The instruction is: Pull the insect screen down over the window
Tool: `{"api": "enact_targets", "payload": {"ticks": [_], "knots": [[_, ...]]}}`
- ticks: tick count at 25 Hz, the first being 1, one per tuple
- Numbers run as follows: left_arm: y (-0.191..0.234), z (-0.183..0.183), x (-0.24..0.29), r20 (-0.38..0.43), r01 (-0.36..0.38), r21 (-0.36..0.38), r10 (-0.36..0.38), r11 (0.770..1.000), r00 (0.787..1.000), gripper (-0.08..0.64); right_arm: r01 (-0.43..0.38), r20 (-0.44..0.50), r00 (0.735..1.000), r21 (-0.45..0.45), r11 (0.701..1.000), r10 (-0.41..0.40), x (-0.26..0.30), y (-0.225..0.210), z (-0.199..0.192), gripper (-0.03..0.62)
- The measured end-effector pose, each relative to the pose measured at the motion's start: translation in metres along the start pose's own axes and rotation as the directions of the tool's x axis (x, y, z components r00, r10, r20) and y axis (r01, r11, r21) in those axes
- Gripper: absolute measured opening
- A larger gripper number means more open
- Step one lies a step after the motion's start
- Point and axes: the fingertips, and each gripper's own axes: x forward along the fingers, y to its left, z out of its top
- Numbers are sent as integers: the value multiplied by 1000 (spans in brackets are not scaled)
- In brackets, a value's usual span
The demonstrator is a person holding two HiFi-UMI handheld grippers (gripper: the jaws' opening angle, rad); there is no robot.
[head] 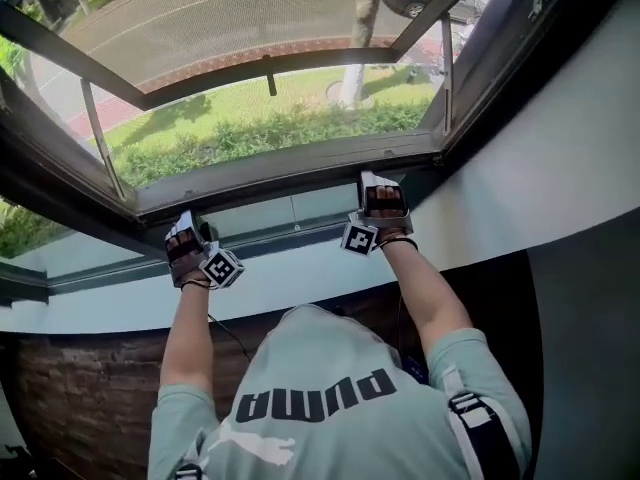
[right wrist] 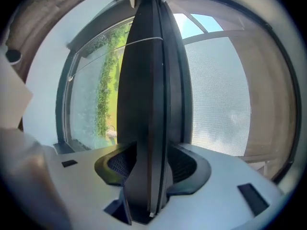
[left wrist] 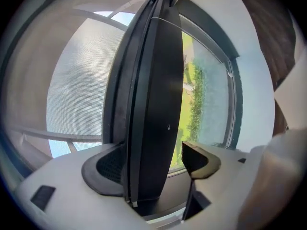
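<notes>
The insect screen's dark bottom bar (head: 280, 173) runs across the window opening, its grey mesh (head: 230, 8) stretched above it. My left gripper (head: 188, 230) reaches up at the bar's left end. In the left gripper view the bar (left wrist: 153, 104) stands between the jaws of the left gripper (left wrist: 153, 164); one pad (left wrist: 108, 166) lies against it, while the other pad (left wrist: 199, 159) stands apart with daylight in the gap. My right gripper (head: 382, 190) sits at the bar's right end. In the right gripper view both pads of the right gripper (right wrist: 152, 164) lie tight against the bar (right wrist: 146, 104).
A white curved sill (head: 300, 278) runs below the window, with a fixed glass pane (head: 290, 213) just above it. Dark frame posts (head: 500, 58) flank the opening at right. Outside are a hedge, lawn, a tree trunk (head: 355, 38) and a road.
</notes>
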Motion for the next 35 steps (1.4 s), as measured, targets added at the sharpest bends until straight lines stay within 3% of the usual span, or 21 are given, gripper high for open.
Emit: {"api": "enact_targets", "payload": {"ticks": [4,7,14,16,17,18,19,20,21,22,23,24,25,26,28,29,30,31,32,33,35], "knots": [[-4,4,-9,-40,129,-53,-131,990,991,377,-108,46,993,-32,994,110,-10,0,1,202],[2,4,-8,-41,136,-47,-138,990,990,375,-111,63,991,-58,992,114,-10,-7,1,202],[2,3,-21,-44,173,-58,-176,983,983,375,-142,61,988,24,990,141,-16,-6,4,202],[4,0,-28,-23,167,-126,-172,978,985,376,-142,48,989,43,989,140,-23,-8,2,202],[7,-1,-33,5,170,-199,-173,965,985,374,-142,39,989,65,988,140,-28,-11,0,202],[12,-1,-40,51,187,-309,-180,933,982,374,-139,30,990,106,985,137,-34,-15,-3,202],[16,0,-48,115,224,-448,-193,865,974,371,-137,23,991,178,974,135,-41,-19,-5,202],[19,1,-58,190,277,-591,-203,758,961,331,-146,27,989,291,946,144,-49,-23,-7,202],[21,1,-68,263,334,-710,-207,620,942,229,-170,49,985,433,885,165,-59,-26,-6,202],[22,1,-77,326,386,-791,-206,475,923,122,-208,89,977,578,789,192,-71,-28,-2,202],[20,0,-86,382,432,-838,-207,334,901,41,-253,142,966,705,663,218,-84,-29,3,201],[17,0,-95,440,479,-856,-212,196,873,14,-300,203,950,802,517,237,-97,-28,9,171],[13,1,-107,507,528,-848,-218,44,834,14,-342,265,932,866,364,245,-112,-26,17,81],[8,4,-120,584,569,-811,-213,-133,783,14,-374,322,916,901,221,241,-127,-24,26,7],[-3,9,-147,735,578,-618,-131,-532,665,14,-406,397,892,914,-5,217,-159,-19,46,6],[-7,12,-163,787,541,-474,-59,-694,614,14,-411,420,882,907,-90,212,-176,-14,56,6],[-10,16,-178,818,504,-343,12,-793,575,13,-410,437,873,898,-160,216,-193,-7,66,6],[-13,20,-193,835,490,-260,61,-832,547,13,-404,448,864,889,-215,229,-209,3,74,6],[-17,23,-207,849,506,-234,78,-830,522,13,-394,453,857,883,-255,246,-224,14,81,6],[-21,26,-220,866,543,-249,66,-802,495,14,-386,457,850,879,-280,262,-238,23,87,6],[-31,30,-241,904,643,-311,-8,-700,428,14,-381,456,842,881,-281,288,-261,38,97,6]]}}
